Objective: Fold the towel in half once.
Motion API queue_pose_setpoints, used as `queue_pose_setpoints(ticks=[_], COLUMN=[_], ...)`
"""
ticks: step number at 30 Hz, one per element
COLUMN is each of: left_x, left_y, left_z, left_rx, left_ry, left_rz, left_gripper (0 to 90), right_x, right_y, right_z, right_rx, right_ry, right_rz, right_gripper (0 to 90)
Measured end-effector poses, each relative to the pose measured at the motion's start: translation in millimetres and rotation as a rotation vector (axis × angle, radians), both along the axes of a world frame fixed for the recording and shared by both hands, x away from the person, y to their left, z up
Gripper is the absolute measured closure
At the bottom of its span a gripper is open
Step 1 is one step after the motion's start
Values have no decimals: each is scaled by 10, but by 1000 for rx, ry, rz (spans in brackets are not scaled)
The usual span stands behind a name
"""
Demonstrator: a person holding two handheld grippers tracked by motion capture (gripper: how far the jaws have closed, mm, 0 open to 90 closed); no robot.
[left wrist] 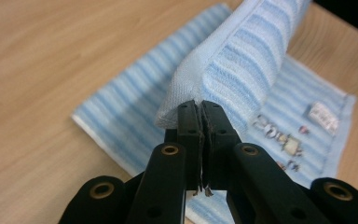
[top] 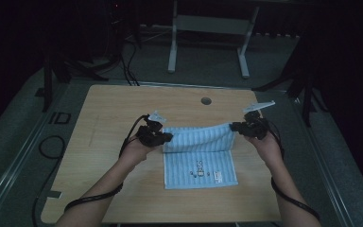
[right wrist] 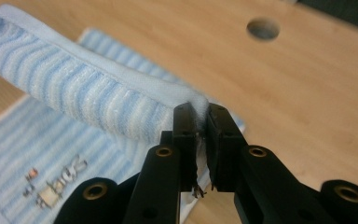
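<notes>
A light blue striped towel [top: 199,161] with a small embroidered picture lies in the middle of the wooden table [top: 118,109]. Its far edge is lifted off the wood and stretched between the two grippers. My left gripper [top: 166,137] is shut on the far left corner of the towel [left wrist: 223,70], the cloth pinched between its black jaws. My right gripper [top: 234,126] is shut on the far right corner of the towel [right wrist: 98,88]. The near half of the towel rests flat on the table.
A round cable hole [top: 206,100] sits in the table beyond the towel. Black cables trail from both grippers along the forearms. A white metal frame [top: 208,33] stands on the floor behind the table, and dark stands flank both sides.
</notes>
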State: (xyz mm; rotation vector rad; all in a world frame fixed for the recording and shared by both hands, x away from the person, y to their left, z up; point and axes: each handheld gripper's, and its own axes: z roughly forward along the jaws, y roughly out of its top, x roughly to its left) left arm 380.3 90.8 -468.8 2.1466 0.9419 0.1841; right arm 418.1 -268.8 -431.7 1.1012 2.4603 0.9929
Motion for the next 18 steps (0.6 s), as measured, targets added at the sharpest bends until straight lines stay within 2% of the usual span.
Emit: queue_pose_setpoints(ticks=[2, 5, 6, 7, 9, 10, 11, 12, 13, 14, 15, 16, 17, 18], left_x=[21, 4, -58, -58, -162, -221, -382, -382, -468, -562, -668, -843, -843, -915], left_y=[-7, 11, 44, 44, 78, 92, 99, 99, 108, 116, 121, 140, 140, 162], left_z=[-52, -35, 18, 18, 63, 71, 55, 55, 31, -4, -49, -161, -161, -209], left_rx=[-20, -41, -65, -65, -88, -95, -102, -102, -106, -111, -95, -68, -68, -60], left_ry=[14, 10, 1, 1, -15, -17, -31, -31, -20, 5, 19, 78, 78, 94], left_rz=[5, 3, -1, -1, -19, -29, -43, -43, -72, -114, -144, -191, -191, -207], left_gripper=[867, 866, 864, 864, 864, 863, 863, 858, 851, 851, 836, 748, 685, 685], right_x=[40, 27, -20, -57, -106, -249, -347, -347, -590, -590, -734, -1028, -1028, -1156], right_y=[23, 35, 29, 19, 6, -39, -63, -63, -124, -124, -157, -229, -229, -267], right_z=[-97, -110, -82, -63, -46, -24, -19, -19, -43, -43, -79, -202, -202, -274], right_rx=[-15, -7, 4, 8, 13, 42, 53, 53, 78, 78, 93, 113, 113, 116], right_ry=[21, 22, 11, 6, 2, -8, -11, -11, -25, -25, -16, 16, 16, 40], right_rz=[5, 11, 18, 30, 35, 51, 60, 60, 80, 80, 90, 110, 110, 121], right_gripper=[826, 826, 826, 826, 826, 823, 822, 822, 810, 810, 779, 703, 703, 643])
